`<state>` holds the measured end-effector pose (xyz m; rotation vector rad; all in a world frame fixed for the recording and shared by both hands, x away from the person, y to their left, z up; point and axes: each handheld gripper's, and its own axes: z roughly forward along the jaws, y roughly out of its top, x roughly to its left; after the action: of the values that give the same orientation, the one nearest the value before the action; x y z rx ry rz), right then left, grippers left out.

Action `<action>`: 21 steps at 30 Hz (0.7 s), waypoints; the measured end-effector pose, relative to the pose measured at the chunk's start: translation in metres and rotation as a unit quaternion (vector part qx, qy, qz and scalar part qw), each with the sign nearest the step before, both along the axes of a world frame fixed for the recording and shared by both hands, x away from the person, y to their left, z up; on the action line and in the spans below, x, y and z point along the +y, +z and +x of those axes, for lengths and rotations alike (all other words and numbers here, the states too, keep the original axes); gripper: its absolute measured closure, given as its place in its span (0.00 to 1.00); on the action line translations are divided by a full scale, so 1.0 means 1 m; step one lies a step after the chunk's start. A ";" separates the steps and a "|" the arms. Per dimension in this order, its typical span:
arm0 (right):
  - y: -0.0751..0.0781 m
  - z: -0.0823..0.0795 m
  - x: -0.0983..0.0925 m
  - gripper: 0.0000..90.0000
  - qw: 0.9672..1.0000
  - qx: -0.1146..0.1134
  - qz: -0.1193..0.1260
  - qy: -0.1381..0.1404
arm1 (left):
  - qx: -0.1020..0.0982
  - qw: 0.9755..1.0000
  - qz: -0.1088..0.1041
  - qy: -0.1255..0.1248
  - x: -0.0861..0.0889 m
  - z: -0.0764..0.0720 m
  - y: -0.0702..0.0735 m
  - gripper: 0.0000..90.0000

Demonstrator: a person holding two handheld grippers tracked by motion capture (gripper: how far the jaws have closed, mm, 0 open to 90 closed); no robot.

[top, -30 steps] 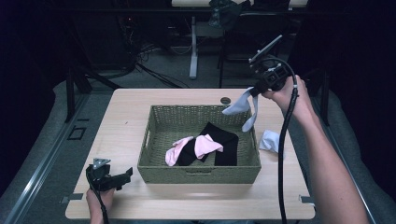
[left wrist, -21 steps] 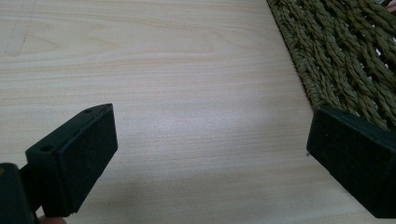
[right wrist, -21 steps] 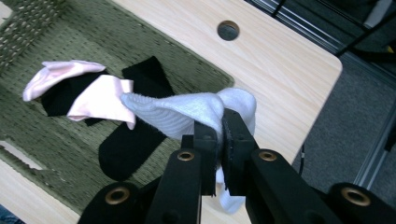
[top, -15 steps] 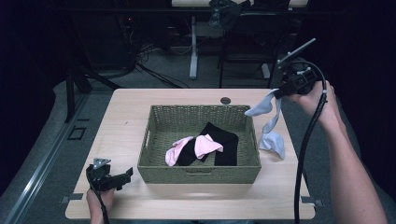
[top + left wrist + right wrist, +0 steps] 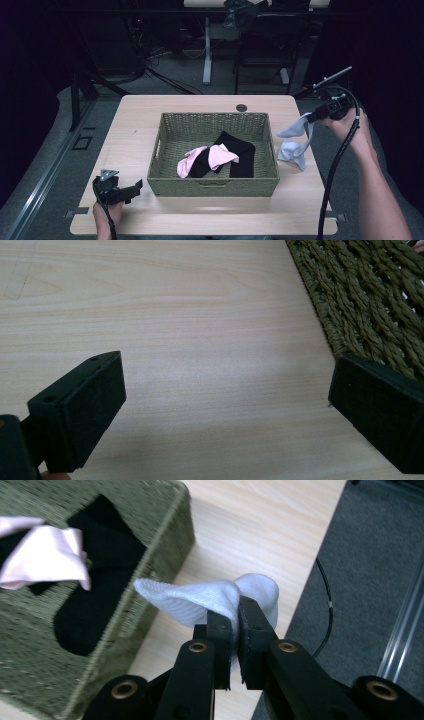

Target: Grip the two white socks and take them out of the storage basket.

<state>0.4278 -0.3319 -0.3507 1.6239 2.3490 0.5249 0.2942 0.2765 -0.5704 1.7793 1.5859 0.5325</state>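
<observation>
1. Item in hand: a white sock (image 5: 295, 145). It is pale, ribbed knit, soft and creased; in the right gripper view (image 5: 210, 602) one end spreads out flat to a rounded tip and the other bunches into a rounded fold behind the jaws.
2. Position of the sock: it hangs from the right hand-held gripper (image 5: 314, 118) over the right part of the tabletop (image 5: 135, 130), just beside the right wall of the basket (image 5: 215, 186). Its lower part is crumpled on or close above the wood; contact cannot be confirmed.
3. Right hand-held gripper: jaws are pressed together on the sock, with cloth pinched between the pads and spilling out past them (image 5: 235, 625).
4. Left hand-held gripper (image 5: 131, 191): it sits low at the front left corner of the tabletop, near the basket's front left corner. Its jaws stand wide apart, with bare wood between them (image 5: 225, 400); it holds nothing.
5. Basket contents: two pink socks (image 5: 207, 159) lie across black socks (image 5: 240, 150), near the middle of the woven green basket.
</observation>
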 end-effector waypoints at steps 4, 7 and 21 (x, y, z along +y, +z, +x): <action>-0.021 0.001 -0.001 0.95 1.000 0.012 -0.006 -0.006 | 0.001 1.000 0.002 -0.003 -0.001 0.000 0.000 0.02; -0.039 0.004 -0.002 0.95 1.000 0.025 -0.006 -0.014 | -0.002 1.000 0.001 0.001 -0.001 -0.001 0.001 0.02; -0.131 0.012 0.005 0.91 0.996 0.079 0.000 -0.030 | -0.001 1.000 0.003 0.000 -0.001 -0.001 0.000 0.02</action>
<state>0.4393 -0.3274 -0.4822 1.7908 2.4014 0.3978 0.2934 0.2760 -0.5700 1.7820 1.5844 0.5386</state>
